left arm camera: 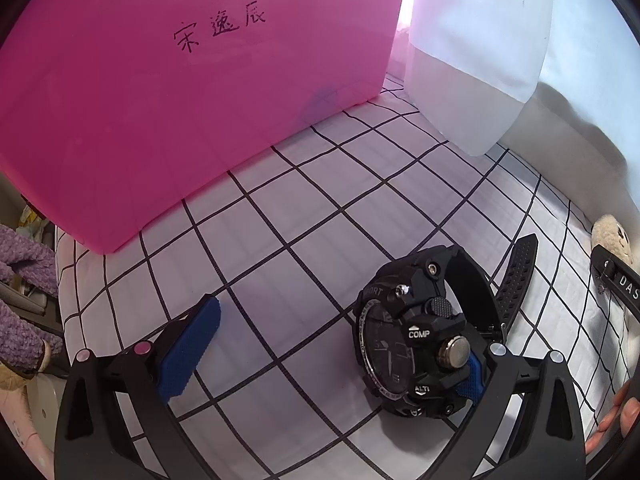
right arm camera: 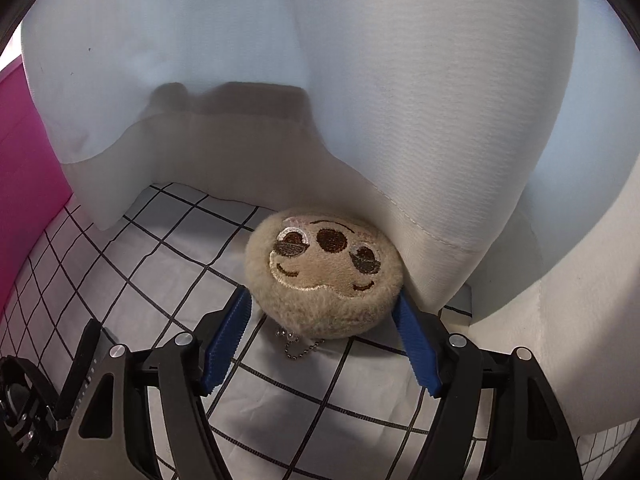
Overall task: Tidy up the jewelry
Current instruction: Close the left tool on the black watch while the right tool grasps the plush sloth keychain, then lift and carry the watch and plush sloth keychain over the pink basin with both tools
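A black sports watch [left arm camera: 416, 332] lies on the checked cloth [left arm camera: 280, 240], its case leaning against the right blue pad of my left gripper [left arm camera: 340, 332]. That gripper is open, and its left finger [left arm camera: 192, 348] stands well clear of the watch. In the right wrist view a beige plush ball with a stitched face [right arm camera: 324, 276] rests on the cloth, its ball chain [right arm camera: 296, 346] trailing toward me. My right gripper [right arm camera: 324, 308] is open, with its blue fingertips [right arm camera: 236, 320] flanking the ball's near sides and not squeezing it. The watch strap [right arm camera: 86, 356] shows at lower left.
A pink plastic box with handwriting [left arm camera: 180, 80] stands at the back left. White fabric [right arm camera: 400, 120] hangs right behind the plush ball. A purple knit sleeve [left arm camera: 24, 280] is at the left edge, and a hand's fingers [left arm camera: 616, 416] at the right edge.
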`<action>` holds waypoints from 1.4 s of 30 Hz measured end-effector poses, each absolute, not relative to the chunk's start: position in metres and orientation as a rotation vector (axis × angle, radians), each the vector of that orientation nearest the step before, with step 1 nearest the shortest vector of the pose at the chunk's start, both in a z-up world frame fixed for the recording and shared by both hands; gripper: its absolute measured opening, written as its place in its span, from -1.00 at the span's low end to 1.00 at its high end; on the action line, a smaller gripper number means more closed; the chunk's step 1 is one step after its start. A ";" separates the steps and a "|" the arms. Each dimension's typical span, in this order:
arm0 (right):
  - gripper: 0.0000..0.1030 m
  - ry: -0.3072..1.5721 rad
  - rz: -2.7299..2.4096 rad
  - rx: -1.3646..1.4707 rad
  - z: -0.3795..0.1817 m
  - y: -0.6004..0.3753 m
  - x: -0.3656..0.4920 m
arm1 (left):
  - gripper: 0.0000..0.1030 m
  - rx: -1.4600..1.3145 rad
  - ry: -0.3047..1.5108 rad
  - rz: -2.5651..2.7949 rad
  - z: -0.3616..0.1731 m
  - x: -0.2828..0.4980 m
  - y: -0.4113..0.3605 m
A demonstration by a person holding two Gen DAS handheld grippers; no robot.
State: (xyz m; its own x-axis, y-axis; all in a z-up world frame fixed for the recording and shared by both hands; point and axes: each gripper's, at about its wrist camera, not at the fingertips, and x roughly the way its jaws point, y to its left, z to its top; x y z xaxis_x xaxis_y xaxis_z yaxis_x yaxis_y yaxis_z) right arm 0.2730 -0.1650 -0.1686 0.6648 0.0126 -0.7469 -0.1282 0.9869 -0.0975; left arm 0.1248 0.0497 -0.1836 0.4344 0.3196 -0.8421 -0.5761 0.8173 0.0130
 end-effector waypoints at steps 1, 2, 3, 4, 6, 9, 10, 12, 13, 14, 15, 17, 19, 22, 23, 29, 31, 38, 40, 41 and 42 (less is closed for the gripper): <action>0.34 0.847 0.074 -0.151 -0.170 -0.164 0.276 | 0.89 -0.296 0.972 0.568 -0.184 0.125 0.050; 0.34 0.855 0.070 -0.152 -0.171 -0.163 0.280 | 0.89 -0.295 0.971 0.569 -0.184 0.125 0.050; 0.34 0.863 0.065 -0.150 -0.173 -0.162 0.283 | 0.89 -0.295 0.970 0.569 -0.184 0.126 0.050; 0.34 0.864 0.066 -0.145 -0.174 -0.162 0.285 | 0.89 -0.295 0.969 0.570 -0.186 0.129 0.051; 0.34 0.857 0.067 -0.135 -0.175 -0.162 0.287 | 0.89 -0.295 0.967 0.570 -0.184 0.127 0.050; 0.34 0.857 0.081 -0.115 -0.175 -0.162 0.290 | 0.89 -0.294 0.965 0.570 -0.183 0.124 0.048; 0.34 0.860 0.093 -0.103 -0.175 -0.163 0.290 | 0.89 -0.294 0.965 0.570 -0.182 0.124 0.048; 0.33 0.862 0.112 -0.083 -0.175 -0.164 0.292 | 0.89 -0.292 0.965 0.569 -0.182 0.125 0.048; 0.28 0.860 0.119 -0.084 -0.175 -0.166 0.291 | 0.89 -0.292 0.966 0.567 -0.182 0.125 0.048; 0.23 0.857 0.126 -0.090 -0.173 -0.172 0.288 | 0.89 -0.292 0.966 0.565 -0.182 0.125 0.049; 0.22 0.854 0.136 -0.095 -0.172 -0.176 0.284 | 0.89 -0.292 0.966 0.563 -0.182 0.125 0.048; 0.17 0.849 0.156 -0.105 -0.171 -0.175 0.279 | 0.88 -0.293 0.966 0.562 -0.182 0.125 0.048; 0.17 0.833 0.171 -0.116 -0.169 -0.173 0.273 | 0.83 -0.296 0.962 0.563 -0.180 0.122 0.048; 0.17 0.810 0.192 -0.131 -0.167 -0.173 0.263 | 0.61 -0.289 0.945 0.562 -0.178 0.119 0.047; 0.17 0.809 0.200 -0.134 -0.167 -0.172 0.260 | 0.57 -0.282 0.941 0.557 -0.177 0.119 0.045; 0.17 0.796 0.253 -0.125 -0.164 -0.176 0.246 | -0.16 -0.251 0.913 0.501 -0.173 0.117 0.035; 0.16 0.780 0.276 -0.124 -0.160 -0.178 0.235 | -0.57 -0.245 0.905 0.492 -0.172 0.116 0.033; 0.17 0.740 0.345 -0.125 -0.150 -0.171 0.202 | -0.61 -0.269 0.898 0.486 -0.171 0.113 0.039; 0.17 0.736 0.360 -0.119 -0.147 -0.171 0.196 | -0.61 -0.278 0.903 0.491 -0.170 0.110 0.039; 0.17 0.734 0.366 -0.118 -0.145 -0.173 0.193 | -0.61 -0.282 0.906 0.493 -0.171 0.109 0.039; 0.17 0.731 0.373 -0.116 -0.144 -0.174 0.191 | -0.61 -0.287 0.909 0.495 -0.171 0.108 0.039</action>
State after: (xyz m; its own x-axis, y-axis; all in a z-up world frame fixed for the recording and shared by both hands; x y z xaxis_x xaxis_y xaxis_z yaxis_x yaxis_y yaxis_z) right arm 0.1911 -0.1736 -0.1435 0.6817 0.2918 -0.6709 -0.3721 0.9278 0.0254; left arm 0.1080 0.0392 -0.1708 0.5136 0.2866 -0.8087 -0.5235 0.8515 -0.0307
